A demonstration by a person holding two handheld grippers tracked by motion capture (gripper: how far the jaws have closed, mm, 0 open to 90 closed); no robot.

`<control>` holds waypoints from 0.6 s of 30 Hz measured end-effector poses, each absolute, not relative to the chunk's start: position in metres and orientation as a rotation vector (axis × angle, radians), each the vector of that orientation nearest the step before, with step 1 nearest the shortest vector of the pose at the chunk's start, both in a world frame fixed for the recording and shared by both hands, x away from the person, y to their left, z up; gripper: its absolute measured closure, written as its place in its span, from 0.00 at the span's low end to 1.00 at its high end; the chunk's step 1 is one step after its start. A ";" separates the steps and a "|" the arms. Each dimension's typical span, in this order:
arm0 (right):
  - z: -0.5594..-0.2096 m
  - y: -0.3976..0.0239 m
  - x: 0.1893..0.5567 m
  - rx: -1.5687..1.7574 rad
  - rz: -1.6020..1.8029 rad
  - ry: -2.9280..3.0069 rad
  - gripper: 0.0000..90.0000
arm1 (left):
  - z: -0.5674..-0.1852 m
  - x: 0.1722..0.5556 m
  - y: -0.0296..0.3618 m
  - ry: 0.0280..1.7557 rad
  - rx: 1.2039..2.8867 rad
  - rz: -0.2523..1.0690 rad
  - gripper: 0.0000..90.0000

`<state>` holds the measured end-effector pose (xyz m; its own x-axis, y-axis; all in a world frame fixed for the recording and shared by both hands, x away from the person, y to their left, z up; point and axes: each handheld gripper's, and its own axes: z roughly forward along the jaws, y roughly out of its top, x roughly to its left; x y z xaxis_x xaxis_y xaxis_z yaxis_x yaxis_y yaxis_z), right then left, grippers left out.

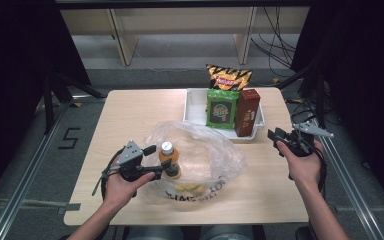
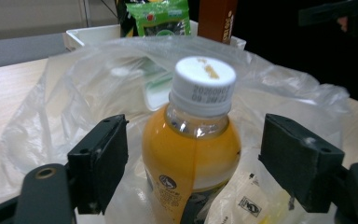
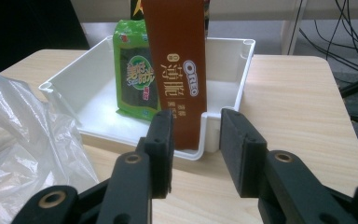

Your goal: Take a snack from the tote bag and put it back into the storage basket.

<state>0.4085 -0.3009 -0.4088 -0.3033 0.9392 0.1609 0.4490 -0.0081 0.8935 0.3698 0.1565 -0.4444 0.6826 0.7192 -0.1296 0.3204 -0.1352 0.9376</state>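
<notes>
My left gripper sits at the left side of the clear plastic bag, its jaws spread wide on either side of the orange juice bottle. In the left gripper view the bottle stands upright between my two black pads, with a clear gap on each side, so I am not pressing it; the grip is released and the pads touch nothing that I can make out. The bottle's white cap rises above the pads, and the bottle stands inside the crumpled bag, on the wooden table. Further right, the white tray holds a green snack packet and a brown biscuit box, both upright, with an orange-and-black crisp bag behind them. My right gripper hangs near the right edge of the table, just beside the tray's right end. In the right gripper view its jaws are partly apart with nothing between them, and beyond them stands the brown box at the tray's near wall.
</notes>
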 end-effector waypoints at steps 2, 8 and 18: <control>-0.409 -0.303 0.409 1.419 1.254 1.794 0.72 | -0.450 0.372 0.153 0.841 1.747 0.433 0.23; -0.411 -0.304 0.410 1.415 1.283 1.784 0.72 | -0.461 0.376 0.143 0.853 1.773 0.463 0.21; -0.414 -0.304 0.410 1.429 1.255 1.793 0.71 | -0.476 0.382 0.134 0.863 1.809 0.491 0.20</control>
<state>0.4100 -0.3040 -0.4138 -0.3067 0.9409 0.1434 0.4569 0.0134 0.8894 0.3817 0.1337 -0.4758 0.6593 0.7494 -0.0613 0.3306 -0.2157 0.9188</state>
